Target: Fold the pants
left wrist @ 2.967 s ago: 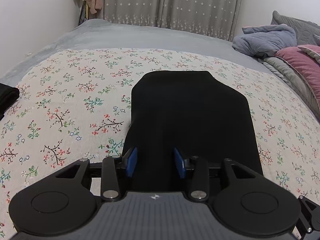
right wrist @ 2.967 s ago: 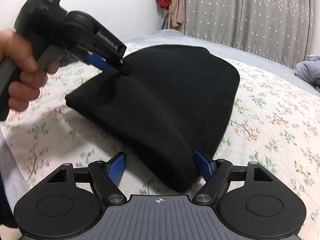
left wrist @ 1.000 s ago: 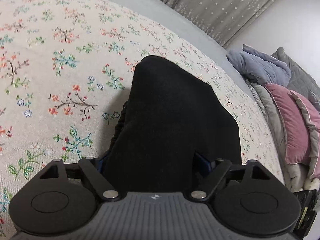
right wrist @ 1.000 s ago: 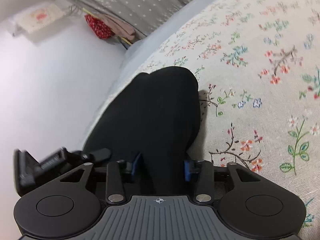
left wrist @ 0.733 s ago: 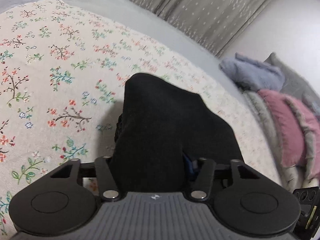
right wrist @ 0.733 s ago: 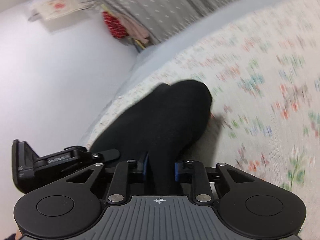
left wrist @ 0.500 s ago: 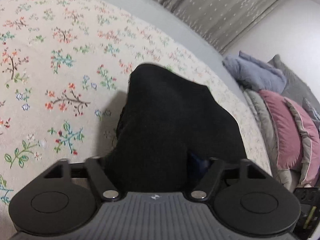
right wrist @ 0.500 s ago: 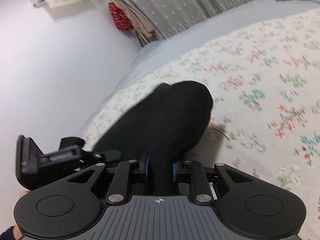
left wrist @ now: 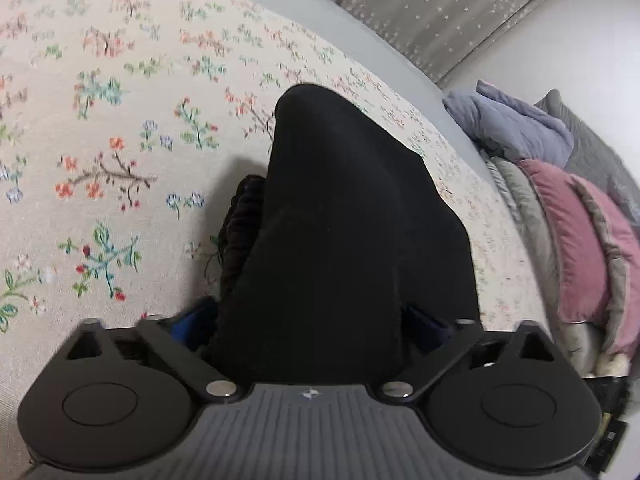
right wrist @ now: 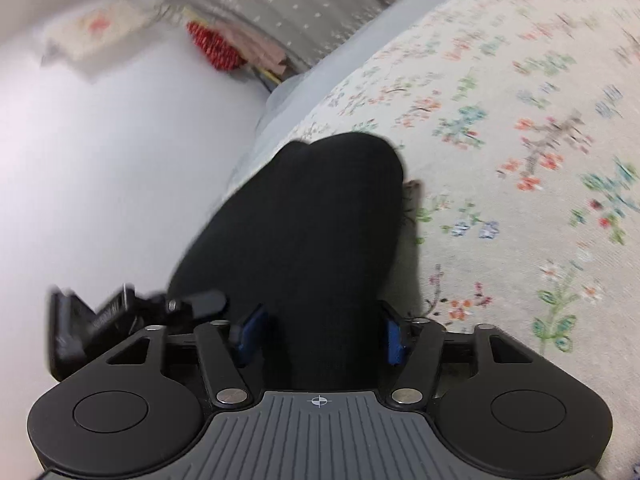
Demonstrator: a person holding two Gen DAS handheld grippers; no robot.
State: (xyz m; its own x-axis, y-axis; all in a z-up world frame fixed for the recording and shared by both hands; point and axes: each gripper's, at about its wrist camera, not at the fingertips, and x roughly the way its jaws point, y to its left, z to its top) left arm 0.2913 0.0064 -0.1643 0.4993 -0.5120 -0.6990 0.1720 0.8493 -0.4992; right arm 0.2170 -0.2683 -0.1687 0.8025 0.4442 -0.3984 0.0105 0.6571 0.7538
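Observation:
The folded black pants point(left wrist: 344, 216) lie as a thick bundle on the flowered bedspread point(left wrist: 100, 128), ribbed waistband showing at the bundle's left side. My left gripper point(left wrist: 310, 322) straddles the near end; its jaws are opening, the blue pads point(left wrist: 196, 320) stand wide on either side of the cloth. In the right wrist view the same pants point(right wrist: 312, 220) run between my right gripper point(right wrist: 320, 336), whose jaws are also opening; a gap shows between the left blue pad point(right wrist: 248, 332) and the fabric. One black finger of the left gripper point(right wrist: 196, 302) sticks in from the left.
Pink and grey pillows point(left wrist: 576, 240) and a crumpled blue-grey blanket point(left wrist: 516, 124) lie along the bed's right side. A grey starred curtain point(left wrist: 440, 4) hangs behind. A white wall point(right wrist: 100, 160) and hanging red clothes point(right wrist: 216, 48) stand to the left of the bed.
The right pads, pinched narrow on the pants half a second ago, have spread apart. The left pads have also spread wider. The bundle stays on the bed.

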